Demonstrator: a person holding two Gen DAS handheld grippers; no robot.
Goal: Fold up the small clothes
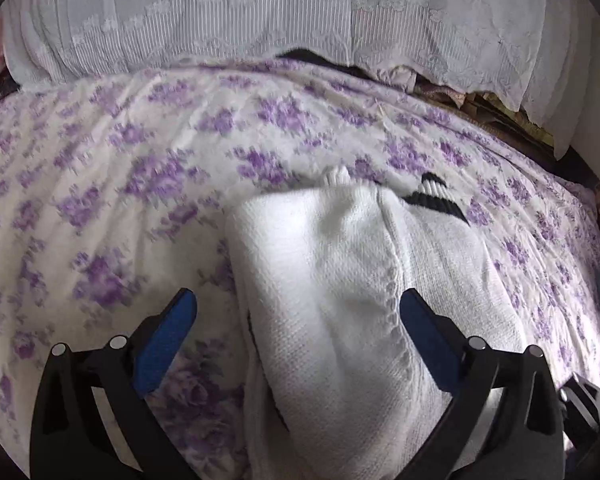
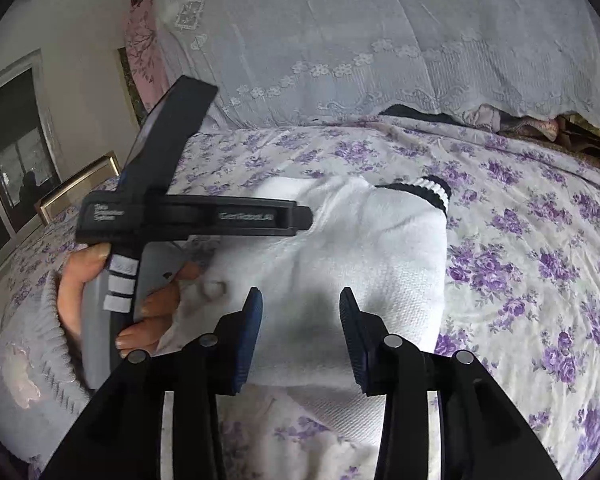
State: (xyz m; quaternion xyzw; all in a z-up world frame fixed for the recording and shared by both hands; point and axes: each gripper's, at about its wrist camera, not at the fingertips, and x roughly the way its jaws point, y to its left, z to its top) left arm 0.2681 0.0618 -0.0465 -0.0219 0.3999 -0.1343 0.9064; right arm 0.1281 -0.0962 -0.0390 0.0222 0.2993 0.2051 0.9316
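Both grippers hang over a white knit garment (image 2: 340, 248) spread on a bed with a purple-flowered cover (image 2: 540, 248), and neither has hold of it. The left gripper (image 1: 298, 320) has its blue pads wide apart, with the folded body of the knit lying below and between them, running forward past the tips. The right gripper (image 2: 300, 320) stands partly open, with nothing pinched; the cloth lies under the gap and ahead of the tips, and a black-and-white striped cuff (image 2: 432, 190) sits far forward and to the right of the right-hand finger. It looks as if a fold has just been laid down and the next grasp is to be chosen. To do that well, each gripper should probably come down on an outer edge of the knit rather than its middle, take both layers together, and lift evenly so the fold stays square and the soft weave does not drag or bunch. In the right wrist view the left tool, held by a hand (image 2: 100, 280) in a pale ribbed sleeve, bears small white lettering, too blurred to read with confidence.
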